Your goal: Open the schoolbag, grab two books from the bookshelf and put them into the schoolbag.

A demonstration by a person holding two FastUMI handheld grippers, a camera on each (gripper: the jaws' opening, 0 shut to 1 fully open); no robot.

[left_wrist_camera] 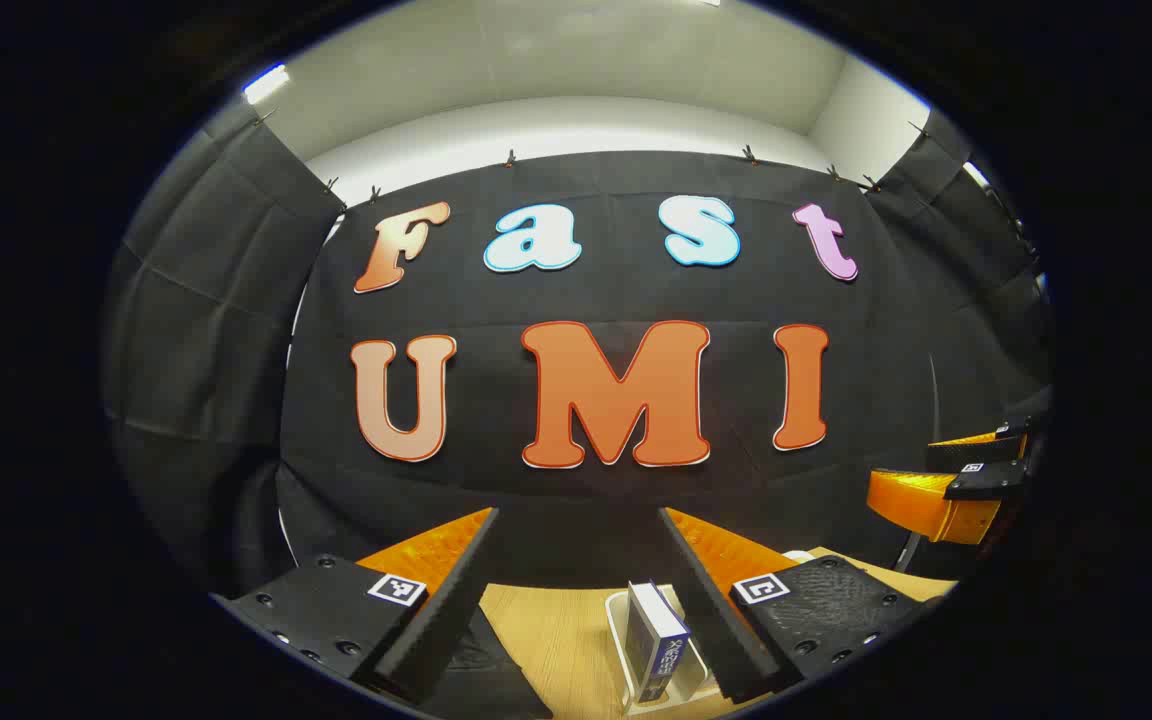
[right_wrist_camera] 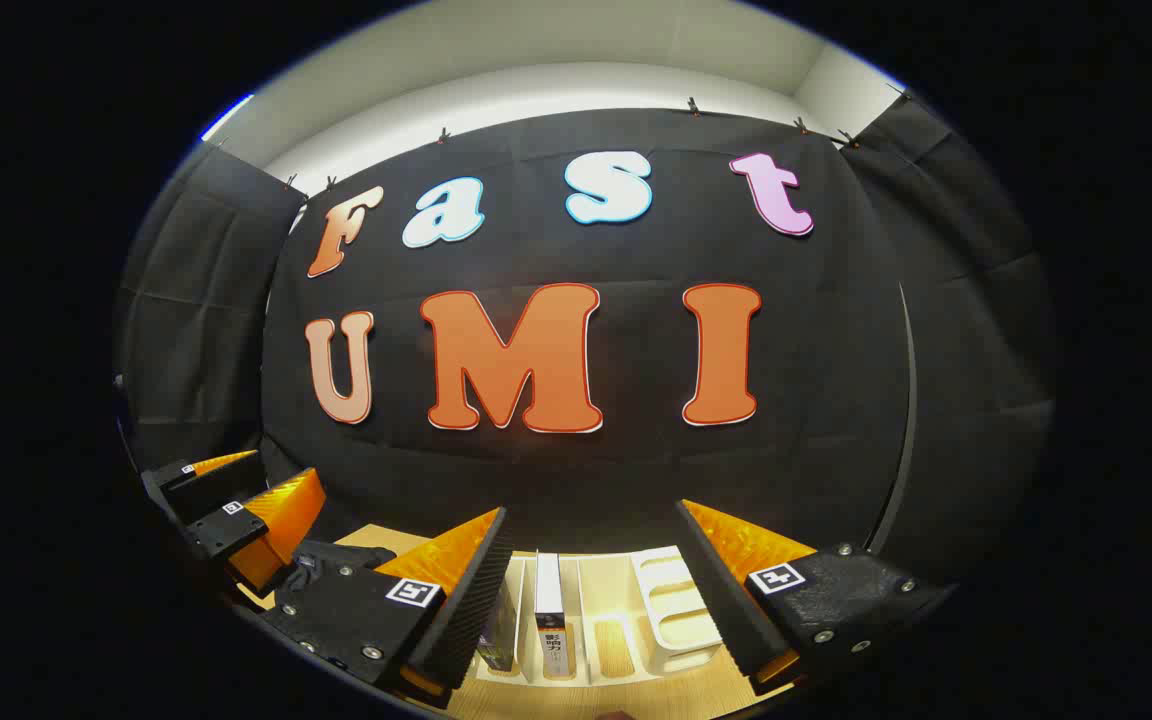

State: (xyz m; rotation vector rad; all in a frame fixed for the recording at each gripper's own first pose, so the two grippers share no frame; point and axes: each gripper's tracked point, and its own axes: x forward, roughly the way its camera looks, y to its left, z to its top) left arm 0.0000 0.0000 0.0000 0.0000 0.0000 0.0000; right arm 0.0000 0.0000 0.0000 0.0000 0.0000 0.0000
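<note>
Two handheld grippers hover above a wooden desk (left_wrist_camera: 556, 630). The left gripper (left_wrist_camera: 576, 540) has its fingers spread apart, grasping nothing. The right gripper (right_wrist_camera: 591, 540) is likewise released. A white bookshelf (right_wrist_camera: 671, 600) near the desk's back edge holds upright books (right_wrist_camera: 548, 610). A dark shape, possibly the schoolbag (left_wrist_camera: 481, 660), lies below the left gripper.

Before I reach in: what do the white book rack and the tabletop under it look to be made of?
The white slotted book rack looks like moulded plastic, judging by its smooth, faintly glossy dividers with rounded cut-outs. The light tan tabletop shows fine parallel grain, so wood or a wood-look laminate with a matte finish; I cannot tell which.
</note>
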